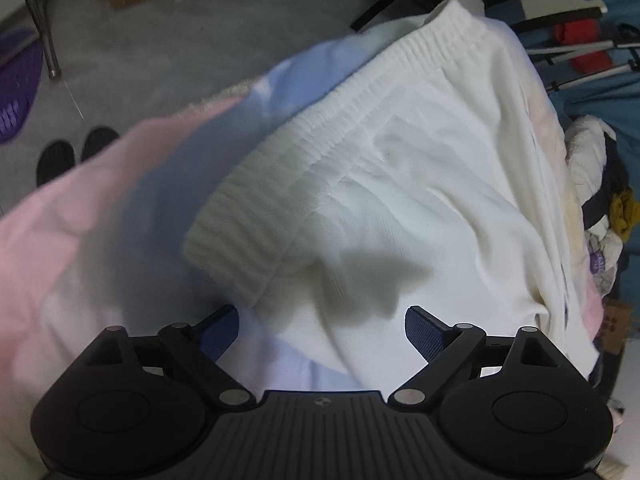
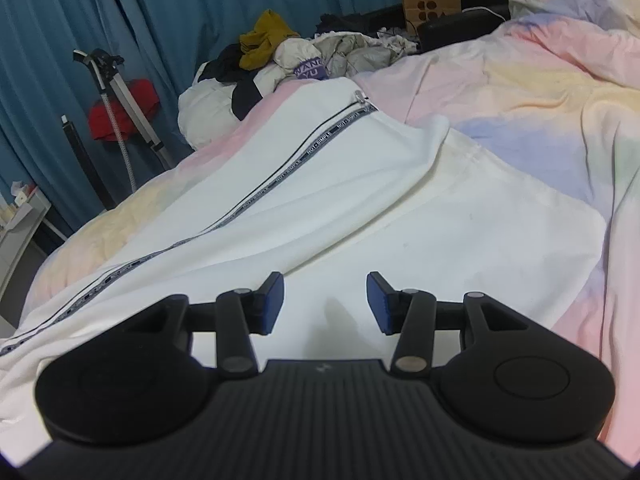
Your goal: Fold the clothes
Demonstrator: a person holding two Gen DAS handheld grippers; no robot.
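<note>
We have the white jacket [image 2: 360, 208] spread on the pastel duvet [image 2: 540, 92], our left gripper [image 1: 322, 330] and right gripper [image 2: 325, 304] both spread wide and empty above it, so we judge the next move is gripping its ribbed hem [image 1: 280, 184] to fold.
</note>
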